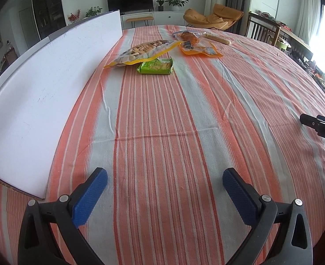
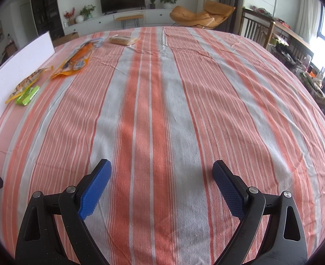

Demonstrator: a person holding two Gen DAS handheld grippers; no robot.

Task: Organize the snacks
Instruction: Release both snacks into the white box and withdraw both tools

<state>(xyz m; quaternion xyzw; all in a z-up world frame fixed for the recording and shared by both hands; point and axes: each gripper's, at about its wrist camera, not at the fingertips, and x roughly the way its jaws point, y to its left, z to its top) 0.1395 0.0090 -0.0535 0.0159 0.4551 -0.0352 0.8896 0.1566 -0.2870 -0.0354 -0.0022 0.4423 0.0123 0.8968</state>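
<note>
Your left gripper (image 1: 165, 182) and right gripper (image 2: 161, 174) both gape wide over bare striped woven tablecloth (image 1: 162, 121), nothing between the ribbed blue pads (image 1: 89, 196). Far ahead by the flat white board (image 1: 40, 101) lie the snacks: a yellow-edged bag (image 1: 140, 52) overlapping a green packet (image 1: 155, 66), an orange pouch (image 1: 197, 48), and a clear wrap (image 1: 190, 36) holding bread. Only the left view shows a pale stick-shaped snack (image 1: 217, 39).

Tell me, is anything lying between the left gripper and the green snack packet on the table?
Nothing visible. The left gripper stands open over bare striped tablecloth, and the cloth runs clear up to the green snack packet. The yellow snack bag overlaps the packet's far edge, not the near side.
</note>
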